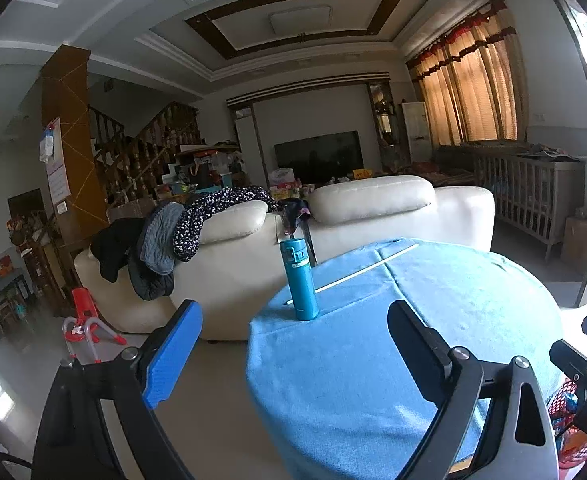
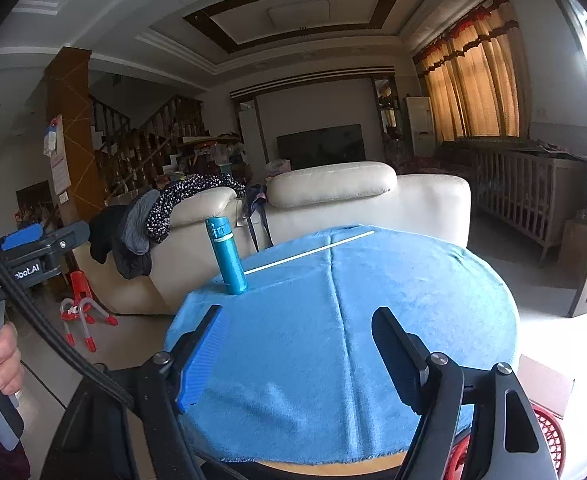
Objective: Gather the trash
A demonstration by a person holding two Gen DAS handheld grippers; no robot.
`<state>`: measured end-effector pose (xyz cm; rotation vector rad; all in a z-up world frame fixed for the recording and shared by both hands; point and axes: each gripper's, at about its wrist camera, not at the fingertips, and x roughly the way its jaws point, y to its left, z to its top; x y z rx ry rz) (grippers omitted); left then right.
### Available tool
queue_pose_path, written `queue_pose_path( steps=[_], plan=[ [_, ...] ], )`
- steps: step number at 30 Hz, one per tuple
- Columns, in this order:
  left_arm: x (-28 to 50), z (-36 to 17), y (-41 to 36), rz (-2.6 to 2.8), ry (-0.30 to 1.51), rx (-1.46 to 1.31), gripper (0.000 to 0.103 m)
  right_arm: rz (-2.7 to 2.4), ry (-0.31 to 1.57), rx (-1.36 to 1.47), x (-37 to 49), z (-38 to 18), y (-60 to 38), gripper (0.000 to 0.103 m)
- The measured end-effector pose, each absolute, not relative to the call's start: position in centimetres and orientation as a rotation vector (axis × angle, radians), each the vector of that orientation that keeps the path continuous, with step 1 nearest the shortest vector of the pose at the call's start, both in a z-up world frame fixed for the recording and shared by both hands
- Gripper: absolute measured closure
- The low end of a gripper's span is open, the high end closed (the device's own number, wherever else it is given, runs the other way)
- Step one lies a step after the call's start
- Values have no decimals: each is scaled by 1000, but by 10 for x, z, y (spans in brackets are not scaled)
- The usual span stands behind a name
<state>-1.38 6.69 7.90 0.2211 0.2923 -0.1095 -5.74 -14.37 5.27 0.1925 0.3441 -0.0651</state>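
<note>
Both grippers hang at the near edge of the round table (image 2: 473, 280), which is covered with a blue cloth, and both stand with their fingers apart and nothing between them. The left gripper (image 1: 293, 344) is spread wide over the table's near left rim, its blue pad on the left out over the floor. The right gripper (image 2: 297, 352) is parted somewhat less and sits squarely over the near middle of the cloth. A red mesh basket (image 2: 549, 436) shows low at the near right, beside the table edge and below the right gripper's frame; it is probably the bin for the rubbish, though its contents cannot be made out. On the cloth only two things appear. A teal flask (image 2: 227, 256) stands upright near the far left rim, and a thin white stick (image 2: 313, 251) lies flat just behind and to the right of it. The stick looks like the piece of trash to be collected. Its long axis runs slantwise: the near end lies close to the flask's base, and the far end reaches toward the far rim, right of the centre seam. From either gripper it lies ahead across most of the table. In the right wrist view it sits almost straight ahead, so the right hand seems the better placed of the two. The left hand has the flask standing between it and the stick's near end. A grip across the stick's middle or far half would keep well away from the flask.
</note>
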Motion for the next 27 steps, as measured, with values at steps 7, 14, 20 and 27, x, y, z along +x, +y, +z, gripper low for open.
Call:
queue_pose_path(
  steps=[7,14,20,27],
  plan=[
    [-14,77,65,-107,293,236,9,-61,358,195,-55,49,-144,25],
    [-12,75,65,-103,293,236,9,-58,364,193,-54,47,-142,25],
    [-11,73,66,-102,294,236,9,-60,360,194,-55,47,-141,25],
    [-8,69,68,-101,302,234,9,-62,368,191,-52,44,-141,25]
  ],
)
